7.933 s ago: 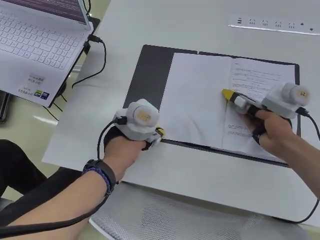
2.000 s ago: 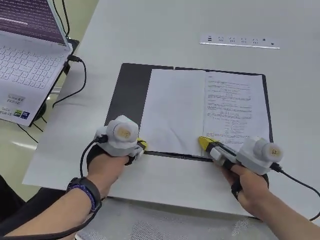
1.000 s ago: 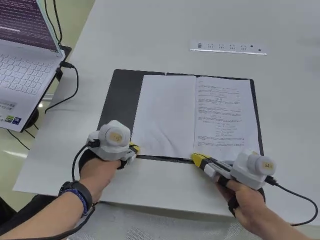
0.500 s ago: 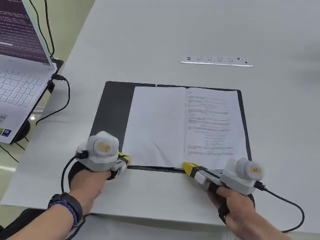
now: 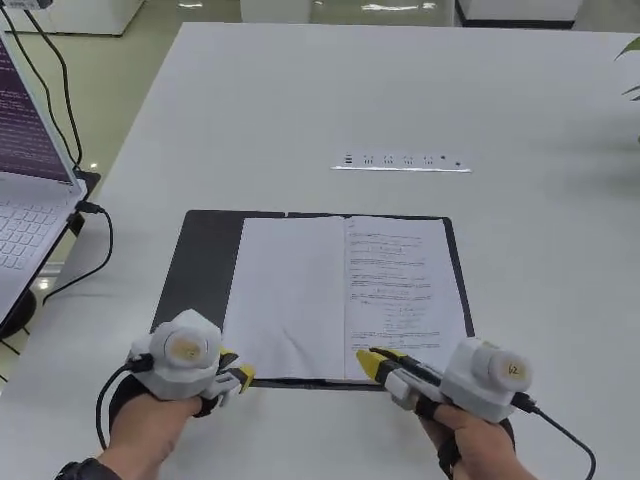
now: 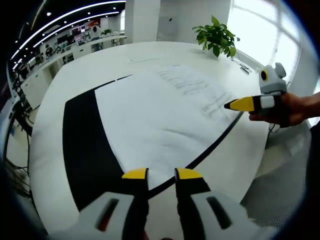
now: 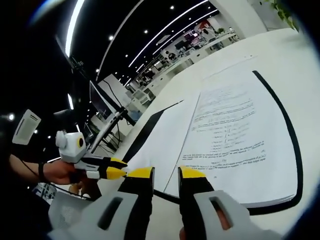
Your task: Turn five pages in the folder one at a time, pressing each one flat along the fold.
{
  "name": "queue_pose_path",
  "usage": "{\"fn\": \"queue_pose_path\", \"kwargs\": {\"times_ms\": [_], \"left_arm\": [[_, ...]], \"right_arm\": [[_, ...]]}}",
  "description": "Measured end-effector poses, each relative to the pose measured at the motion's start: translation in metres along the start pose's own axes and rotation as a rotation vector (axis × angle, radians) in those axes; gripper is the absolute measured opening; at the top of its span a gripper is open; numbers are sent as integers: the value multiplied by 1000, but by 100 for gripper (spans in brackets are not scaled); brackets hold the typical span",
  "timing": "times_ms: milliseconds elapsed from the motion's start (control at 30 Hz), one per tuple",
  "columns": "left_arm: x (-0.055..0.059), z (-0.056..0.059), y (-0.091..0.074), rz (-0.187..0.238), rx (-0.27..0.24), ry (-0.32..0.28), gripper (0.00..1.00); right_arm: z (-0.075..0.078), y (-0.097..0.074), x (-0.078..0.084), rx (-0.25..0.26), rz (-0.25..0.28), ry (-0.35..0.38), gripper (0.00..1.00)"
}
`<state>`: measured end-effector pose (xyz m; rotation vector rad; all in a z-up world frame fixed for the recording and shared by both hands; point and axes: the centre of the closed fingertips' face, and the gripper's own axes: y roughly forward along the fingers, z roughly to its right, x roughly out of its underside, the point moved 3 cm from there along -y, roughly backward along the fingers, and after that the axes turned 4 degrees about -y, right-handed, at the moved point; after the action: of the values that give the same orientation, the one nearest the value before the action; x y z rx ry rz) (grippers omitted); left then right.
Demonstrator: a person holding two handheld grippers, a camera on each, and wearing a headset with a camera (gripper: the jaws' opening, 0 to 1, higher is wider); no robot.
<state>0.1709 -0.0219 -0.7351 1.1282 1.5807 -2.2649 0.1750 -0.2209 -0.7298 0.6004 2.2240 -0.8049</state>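
A black folder (image 5: 200,270) lies open and flat on the white table, with a blank page (image 5: 285,300) on the left and a printed page (image 5: 400,290) on the right. My left gripper (image 5: 240,376) rests at the folder's near left edge, jaws shut and empty; its own view has the tips (image 6: 161,174) over the blank page's corner. My right gripper (image 5: 365,360) sits at the near edge just below the fold, shut on nothing, and its own view has the tips (image 7: 166,172) before the printed page (image 7: 240,130).
A laptop (image 5: 25,200) stands at the far left with a black cable (image 5: 85,255) trailing from it. A white power strip (image 5: 400,162) lies beyond the folder. A potted plant (image 6: 216,37) stands at the table's far side.
My right gripper has come down from the printed page to the folder's near edge at the fold. The left gripper stays at the near left corner. The head camera has tilted up.
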Motion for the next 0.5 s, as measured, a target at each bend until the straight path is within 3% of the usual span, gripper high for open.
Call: {"fn": "queue_pose_path", "kwargs": {"times_ms": [233, 500], "left_arm": [[-15, 4, -9, 52, 22, -40, 24], [-26, 7, -26, 91, 16, -42, 30]], "right_arm": [[2, -10, -5, 21, -22, -78, 25], [6, -30, -14, 51, -39, -182, 34]]}}
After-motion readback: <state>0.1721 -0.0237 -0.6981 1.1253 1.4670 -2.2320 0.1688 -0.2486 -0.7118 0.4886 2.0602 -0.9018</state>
